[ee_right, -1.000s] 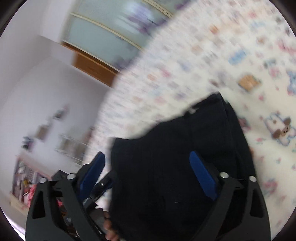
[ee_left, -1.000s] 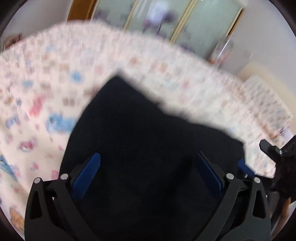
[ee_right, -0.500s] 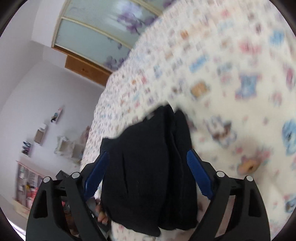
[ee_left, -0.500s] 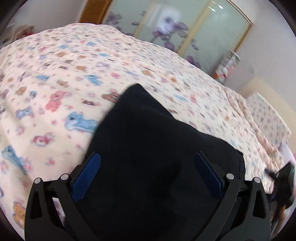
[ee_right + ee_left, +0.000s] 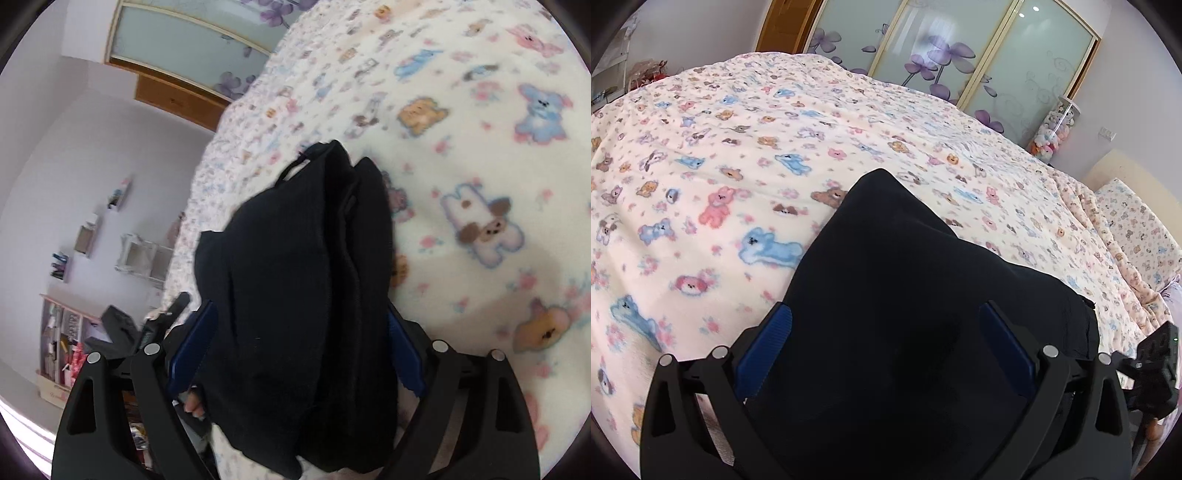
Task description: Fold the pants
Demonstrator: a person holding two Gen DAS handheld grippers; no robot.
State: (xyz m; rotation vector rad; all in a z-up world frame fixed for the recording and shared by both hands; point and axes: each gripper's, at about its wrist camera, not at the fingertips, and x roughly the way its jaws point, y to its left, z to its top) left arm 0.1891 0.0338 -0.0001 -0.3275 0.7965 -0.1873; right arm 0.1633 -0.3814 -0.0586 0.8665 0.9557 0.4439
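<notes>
Black folded pants (image 5: pixel 905 314) lie on blanket (image 5: pixel 720 147) (animal-printed); both grippers spread.

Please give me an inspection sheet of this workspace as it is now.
Surface: bed blanket with a cartoon-animal print, slightly wrinkled.
Job's things: black pants, folded into a thick bundle on the blanket.
Clutter: nothing seen on the blanket.
Grippers: left tool and right tool both wide, the pants between their blue pads; the right one's jaws have just been opening.
Cables: nothing seen.
Surroundings: glass wardrobe doors with purple flowers; wall shelves.
</notes>
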